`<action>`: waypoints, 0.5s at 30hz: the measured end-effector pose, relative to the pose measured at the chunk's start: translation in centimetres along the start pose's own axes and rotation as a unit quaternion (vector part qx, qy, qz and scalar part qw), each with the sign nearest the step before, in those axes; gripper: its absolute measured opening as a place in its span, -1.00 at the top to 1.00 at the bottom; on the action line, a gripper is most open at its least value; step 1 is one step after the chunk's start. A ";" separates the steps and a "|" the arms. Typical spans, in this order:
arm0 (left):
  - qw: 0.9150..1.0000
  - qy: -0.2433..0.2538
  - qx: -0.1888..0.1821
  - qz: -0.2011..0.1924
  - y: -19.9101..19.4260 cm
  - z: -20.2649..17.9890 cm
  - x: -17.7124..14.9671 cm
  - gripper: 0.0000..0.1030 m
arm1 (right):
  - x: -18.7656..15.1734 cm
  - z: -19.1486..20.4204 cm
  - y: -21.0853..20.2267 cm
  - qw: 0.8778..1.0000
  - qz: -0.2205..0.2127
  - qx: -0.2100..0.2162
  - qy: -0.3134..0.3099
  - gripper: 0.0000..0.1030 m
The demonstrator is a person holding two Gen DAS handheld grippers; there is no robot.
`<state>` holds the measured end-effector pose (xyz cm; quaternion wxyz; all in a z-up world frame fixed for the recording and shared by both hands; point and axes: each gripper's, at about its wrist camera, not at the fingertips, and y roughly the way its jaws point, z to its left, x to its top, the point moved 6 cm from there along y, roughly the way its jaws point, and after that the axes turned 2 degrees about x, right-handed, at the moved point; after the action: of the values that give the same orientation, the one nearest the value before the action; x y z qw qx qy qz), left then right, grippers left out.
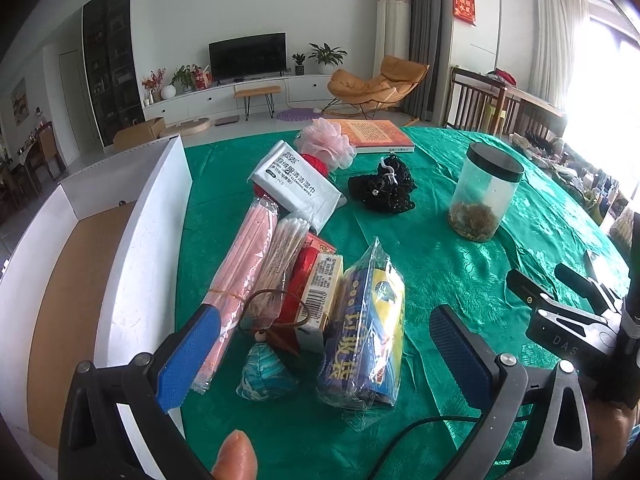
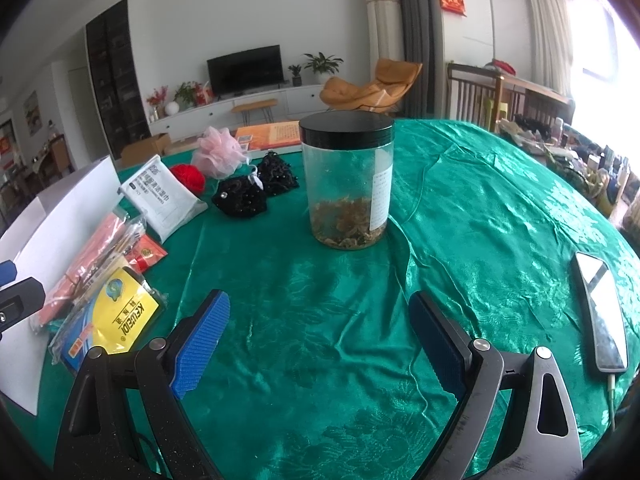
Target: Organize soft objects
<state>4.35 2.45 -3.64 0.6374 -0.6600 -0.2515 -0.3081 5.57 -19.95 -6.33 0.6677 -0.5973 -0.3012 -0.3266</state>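
A: Grippers?

B: Left gripper (image 1: 324, 344) is hanging spread wide over the pile, gripping nothing. Right gripper (image 2: 318, 338) is also spread, empty, pointing at bare green cloth (image 2: 460, 240) in front of the jar (image 2: 347, 184).

A: Where's the soft stuff sitting?

B: All lying on the cloth beside the white box (image 1: 152, 216). Bag pack (image 1: 366, 328) and teal yarn (image 1: 262, 372) are nearest the left fingers; pink masks (image 1: 240, 280) and swabs (image 1: 280, 256) are lying against them, wipes (image 1: 296, 184) further back, then red yarn (image 1: 318, 162), pink pouf (image 1: 328, 142), black hairnets (image 1: 384, 188).

A: Handling?

B: Probably all light and squashy. Film wrappers are looking slippery, so I'd pinch the bag pack across its middle, not the loose end. Yarn should compress, so grab it through the centre. Pouf and hairnets may snag on the pads.

A: View differences?

B: Left view is showing the box's brown inside and the teal yarn; right view isn't. Right view is showing the phone (image 2: 600, 312) and the jar label. The book (image 1: 372, 134) is showing in full only from the left.
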 end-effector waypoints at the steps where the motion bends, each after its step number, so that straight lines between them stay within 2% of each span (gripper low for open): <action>1: 1.000 -0.002 0.000 0.001 0.1 0.2 -0.1 -1.00 | 0.0 0.0 0.0 1.000 0.000 0.000 0.000 -0.80; 15: 0.999 -0.030 0.013 -0.002 -0.5 2.5 0.2 -1.00 | -0.2 0.6 0.1 1.000 0.006 0.019 -0.007 -0.80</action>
<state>4.31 4.96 -3.16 0.6379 -0.6599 -0.2755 -0.2859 5.54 -19.31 -6.51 0.6788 -0.5882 -0.3086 -0.3130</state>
